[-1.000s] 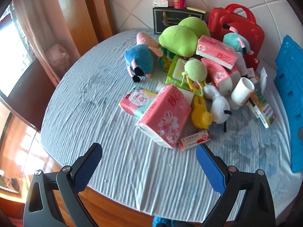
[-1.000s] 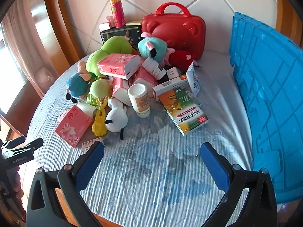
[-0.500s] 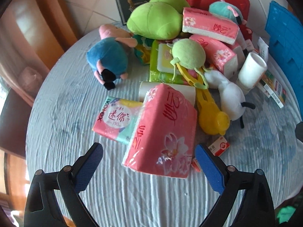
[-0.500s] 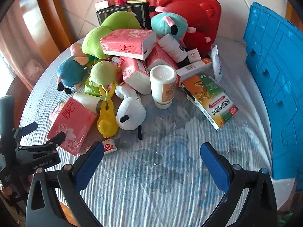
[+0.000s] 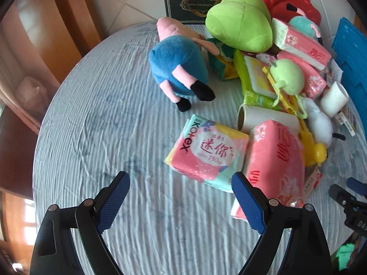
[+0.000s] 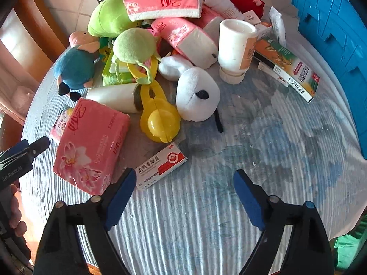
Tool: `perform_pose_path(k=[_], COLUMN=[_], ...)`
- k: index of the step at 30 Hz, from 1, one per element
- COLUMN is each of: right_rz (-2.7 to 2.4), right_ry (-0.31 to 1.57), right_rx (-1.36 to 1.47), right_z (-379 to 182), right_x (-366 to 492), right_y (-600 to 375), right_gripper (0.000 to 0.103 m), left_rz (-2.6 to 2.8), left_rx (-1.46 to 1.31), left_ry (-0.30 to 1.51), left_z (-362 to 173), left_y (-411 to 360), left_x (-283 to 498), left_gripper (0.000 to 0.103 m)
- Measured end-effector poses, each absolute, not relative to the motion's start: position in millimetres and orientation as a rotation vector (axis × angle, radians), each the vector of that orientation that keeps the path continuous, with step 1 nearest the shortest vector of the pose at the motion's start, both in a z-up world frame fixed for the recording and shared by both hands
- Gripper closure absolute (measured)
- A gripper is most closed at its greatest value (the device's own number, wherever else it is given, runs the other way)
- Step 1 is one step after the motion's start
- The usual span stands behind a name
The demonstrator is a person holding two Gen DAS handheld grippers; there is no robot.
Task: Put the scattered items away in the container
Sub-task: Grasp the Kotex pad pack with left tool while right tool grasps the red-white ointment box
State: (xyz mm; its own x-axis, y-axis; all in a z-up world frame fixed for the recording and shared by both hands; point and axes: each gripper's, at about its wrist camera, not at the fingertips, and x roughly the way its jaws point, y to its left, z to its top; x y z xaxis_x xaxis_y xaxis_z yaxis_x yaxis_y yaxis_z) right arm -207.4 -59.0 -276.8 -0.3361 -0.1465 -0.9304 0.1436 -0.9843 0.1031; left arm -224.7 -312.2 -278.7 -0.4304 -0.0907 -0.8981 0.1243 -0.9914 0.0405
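Observation:
A heap of items lies on the round clothed table (image 5: 103, 126). My left gripper (image 5: 181, 199) is open and empty, just short of a Kotex pack (image 5: 207, 153) and a pink tissue pack (image 5: 276, 165). A blue plush pig (image 5: 177, 68) lies beyond. My right gripper (image 6: 183, 194) is open and empty, its left finger beside a small red-and-white medicine box (image 6: 160, 165). The pink tissue pack (image 6: 89, 146), a yellow plastic toy (image 6: 158, 116) and a white plush (image 6: 197, 94) lie ahead of it. The blue crate (image 6: 332, 34) stands at the right.
Further back are green plush toys (image 5: 238, 25), more pink tissue packs (image 6: 162, 3), an upside-down white bottle (image 6: 236, 50), a green-orange box (image 6: 286, 66), a red case (image 5: 284, 0) and a dark box (image 5: 190, 2). The left gripper shows at the right view's left edge (image 6: 20, 155).
Both grippers have moved forward and lower toward the heap. The left one now faces the Kotex pack; the right one has reached the small medicine box. Both stayed open.

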Motion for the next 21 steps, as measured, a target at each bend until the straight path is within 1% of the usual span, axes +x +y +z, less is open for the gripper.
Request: perform_pose_path(k=[3,6,11,15,17,18,20,21], right_rz=[-2.420,-2.416,-2.393,-2.394,-2.386,-2.382,-2.374,-2.370], right_ry=[-0.028,-0.035,-0.001,-0.005,-0.022,-0.011,0.010,0.015], right_rx=[1.717,1.745,1.779,1.814,1.808,1.802,1.787,1.784], right_z=[-287.1,-297.2,-309.5,-319.5,-321.3,-320.6,-317.3,-315.9], right_x=[-209.7,-213.5,-218.6,-219.8,-219.5,-218.8,-216.8,-215.9], right_y=[-67.0,-74.2,-85.2,-82.8,-80.6,-81.0,-82.4,-82.8], right_gripper=[0.022,0.022,0.022,0.022,0.022,0.023,0.034,0.042], left_rz=[-2.584,-2.605,-2.603,-2.564,-2.557,-2.562,-2.562,-2.562], left_rx=[1.647,1.663,1.716,1.770,1.799,1.799,1.783,1.777], left_ry=[0.082,0.078,-0.045,-0.078,-0.001,0.038,0.036,0.011], left_z=[-285.0,-290.7,-307.7,-322.2,-328.1,-327.8,-325.3,-324.8], left_y=[-314.0,-304.3,-291.0,-288.9,-292.4,-294.1,-292.6,-290.1], left_x=[-228.2,-236.4,-257.7,-267.3,-266.5,-264.2,-257.9,-254.5], left_gripper=[0.012,0.012,0.011,0.011,0.012,0.018,0.020,0.020])
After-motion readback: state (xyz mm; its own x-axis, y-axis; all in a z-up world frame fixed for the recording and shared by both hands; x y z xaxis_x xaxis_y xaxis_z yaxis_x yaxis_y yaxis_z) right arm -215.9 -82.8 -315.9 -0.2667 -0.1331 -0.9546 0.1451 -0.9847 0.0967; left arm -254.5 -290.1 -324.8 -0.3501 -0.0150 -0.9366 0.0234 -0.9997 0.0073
